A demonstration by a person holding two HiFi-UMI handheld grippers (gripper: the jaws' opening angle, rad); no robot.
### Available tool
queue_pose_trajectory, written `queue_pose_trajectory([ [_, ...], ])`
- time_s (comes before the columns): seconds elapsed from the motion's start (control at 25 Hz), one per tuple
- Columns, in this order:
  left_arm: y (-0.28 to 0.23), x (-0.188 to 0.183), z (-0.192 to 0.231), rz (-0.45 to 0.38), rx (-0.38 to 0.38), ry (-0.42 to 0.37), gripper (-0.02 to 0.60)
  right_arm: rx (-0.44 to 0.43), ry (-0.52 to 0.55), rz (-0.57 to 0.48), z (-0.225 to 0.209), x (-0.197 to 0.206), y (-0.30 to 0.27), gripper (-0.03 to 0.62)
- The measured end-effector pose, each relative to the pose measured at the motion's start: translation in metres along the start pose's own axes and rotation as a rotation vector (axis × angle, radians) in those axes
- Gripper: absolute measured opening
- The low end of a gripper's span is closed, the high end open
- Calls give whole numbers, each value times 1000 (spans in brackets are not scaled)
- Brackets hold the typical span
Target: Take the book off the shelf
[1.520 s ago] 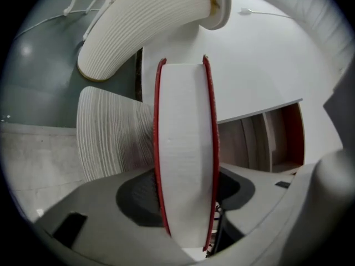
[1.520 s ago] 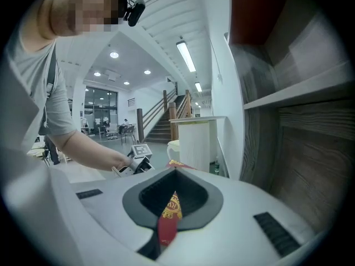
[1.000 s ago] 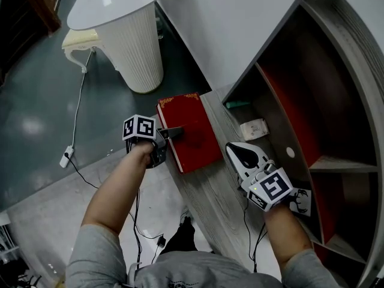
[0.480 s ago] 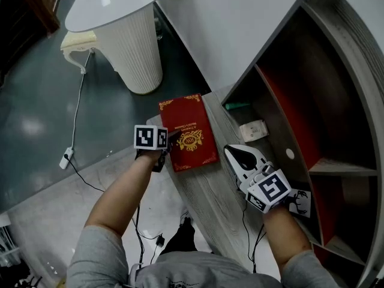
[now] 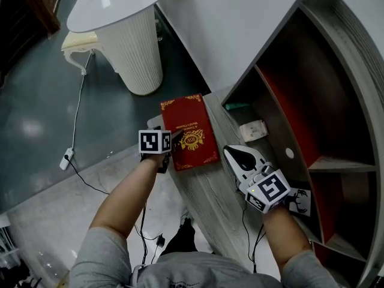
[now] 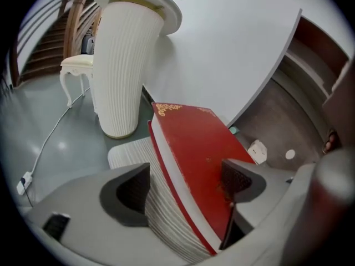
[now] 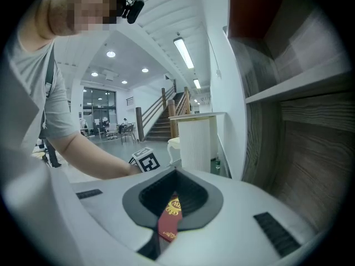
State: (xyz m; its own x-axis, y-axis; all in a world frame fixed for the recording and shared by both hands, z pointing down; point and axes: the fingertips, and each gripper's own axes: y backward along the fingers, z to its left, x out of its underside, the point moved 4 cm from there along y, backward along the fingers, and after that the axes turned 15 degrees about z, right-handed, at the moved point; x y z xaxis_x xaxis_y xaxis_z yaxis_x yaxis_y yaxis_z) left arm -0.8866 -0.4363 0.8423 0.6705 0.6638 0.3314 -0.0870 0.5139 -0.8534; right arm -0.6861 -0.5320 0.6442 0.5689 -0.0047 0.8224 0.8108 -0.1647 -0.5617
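My left gripper (image 6: pixel 184 186) has just been spreading its jaws and now stands released. The red book (image 6: pixel 197 148) sits between the pads, with a gap at the pad on the left of the frame. My right gripper (image 7: pixel 173 203) is clenched on nothing. At the centre of the head view the book lies flat on the wooden ledge (image 5: pixel 207 194), outside the shelf (image 5: pixel 288 101) at the right.

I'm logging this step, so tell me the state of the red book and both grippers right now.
Red hardcover book: closed, lying flat, cover up, on the grey wooden ledge.
Left gripper: jaws open, just been opening, book's edge between them, not clamped.
Right gripper: jaws shut, empty.
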Motion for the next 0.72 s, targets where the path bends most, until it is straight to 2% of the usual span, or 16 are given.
queue_pose_trajectory([
  [0.08, 2, -1, -3, -15, 11, -5, 423, 1, 0, -2, 2, -1, 2, 14],
  [0.16, 5, -2, -6, -35, 13, -26, 367, 3, -2, -4, 4, -1, 5, 14],
  [0.28, 16, 1, -12, -71, -22, -77, 304, 6, -1, -6, 9, -1, 12, 14],
  [0.4, 36, 3, -20, -134, -13, -101, 294, 14, 2, -11, 16, -2, 22, 14],
  [0.56, 70, 4, -45, -260, 61, -133, 230, 37, -3, -23, 20, -4, 42, 14],
  [0.72, 111, 28, -107, -366, 165, -186, 176, 54, -14, -40, 27, 6, 93, 14],
])
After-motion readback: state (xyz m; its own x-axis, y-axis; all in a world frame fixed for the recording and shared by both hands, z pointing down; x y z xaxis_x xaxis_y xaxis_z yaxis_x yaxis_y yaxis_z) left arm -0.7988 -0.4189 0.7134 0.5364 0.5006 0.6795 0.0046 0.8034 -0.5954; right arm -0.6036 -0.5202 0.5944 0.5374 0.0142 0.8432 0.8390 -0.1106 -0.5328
